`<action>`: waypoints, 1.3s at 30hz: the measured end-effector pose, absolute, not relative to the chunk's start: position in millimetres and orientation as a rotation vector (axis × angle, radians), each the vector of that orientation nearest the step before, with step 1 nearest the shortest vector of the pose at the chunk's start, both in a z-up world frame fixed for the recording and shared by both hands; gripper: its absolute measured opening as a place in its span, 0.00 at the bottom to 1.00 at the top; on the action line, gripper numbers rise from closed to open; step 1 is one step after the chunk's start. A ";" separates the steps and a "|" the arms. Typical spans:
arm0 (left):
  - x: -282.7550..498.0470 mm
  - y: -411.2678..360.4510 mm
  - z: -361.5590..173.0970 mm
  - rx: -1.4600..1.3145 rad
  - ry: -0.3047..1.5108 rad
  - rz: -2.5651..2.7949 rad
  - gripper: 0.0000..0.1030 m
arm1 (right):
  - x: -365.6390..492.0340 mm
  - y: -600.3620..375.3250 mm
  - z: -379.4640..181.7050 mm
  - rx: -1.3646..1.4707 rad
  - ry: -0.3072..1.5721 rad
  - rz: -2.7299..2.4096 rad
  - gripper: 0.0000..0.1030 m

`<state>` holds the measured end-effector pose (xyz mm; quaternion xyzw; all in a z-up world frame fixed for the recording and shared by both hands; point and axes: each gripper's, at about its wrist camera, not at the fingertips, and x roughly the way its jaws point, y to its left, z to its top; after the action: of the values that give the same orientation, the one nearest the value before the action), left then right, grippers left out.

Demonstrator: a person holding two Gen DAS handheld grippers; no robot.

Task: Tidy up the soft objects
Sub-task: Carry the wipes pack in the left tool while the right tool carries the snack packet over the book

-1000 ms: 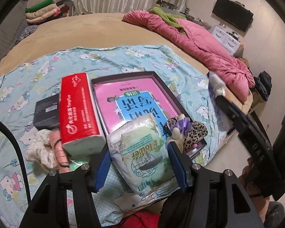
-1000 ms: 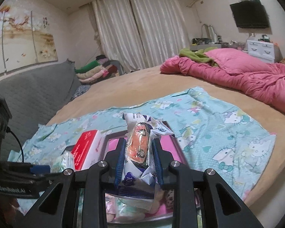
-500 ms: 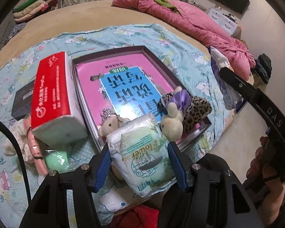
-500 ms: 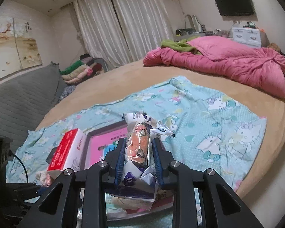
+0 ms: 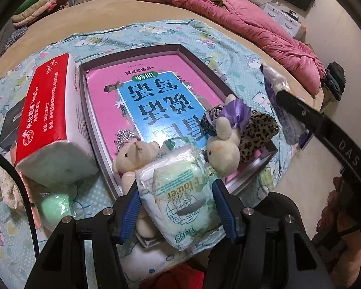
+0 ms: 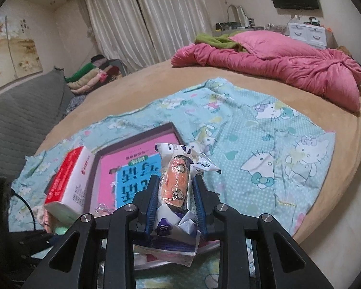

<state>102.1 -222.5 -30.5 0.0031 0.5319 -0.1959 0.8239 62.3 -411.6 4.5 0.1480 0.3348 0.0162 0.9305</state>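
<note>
My left gripper [image 5: 177, 192] is shut on a pale green tissue pack [image 5: 180, 190] and holds it above the near edge of a dark tray [image 5: 199, 60] lined with a pink and blue book. In the tray lie a small teddy bear [image 5: 134, 155], a plush rabbit [image 5: 222, 148] and a leopard-print scrunchie [image 5: 255, 127]. My right gripper [image 6: 175, 187] is shut on a white and purple crinkly packet [image 6: 174, 183] with an orange front, held above the tray's right side [image 6: 173, 127]; the packet also shows in the left wrist view [image 5: 276, 96].
A red and white tissue box [image 5: 50, 120] lies left of the tray, a black box [image 5: 9, 125] behind it. A green sponge [image 5: 55, 207] and a lace scrunchie [image 5: 2, 187] lie at near left. A pink quilt [image 6: 276, 65] lies on the round bed's far side.
My left gripper has moved forward and up over the tray's near edge with the tissue pack. The right gripper has swung slightly left, still holding its packet.
</note>
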 end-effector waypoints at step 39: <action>130.1 -205.7 -42.5 -0.073 1.108 -0.381 0.56 | 104.9 -360.3 -38.4 0.164 0.779 0.166 0.28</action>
<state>130.1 -205.7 -42.5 -0.0343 0.5226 -0.1798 0.8327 104.9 -360.3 -38.4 0.0796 0.3788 0.0808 0.9185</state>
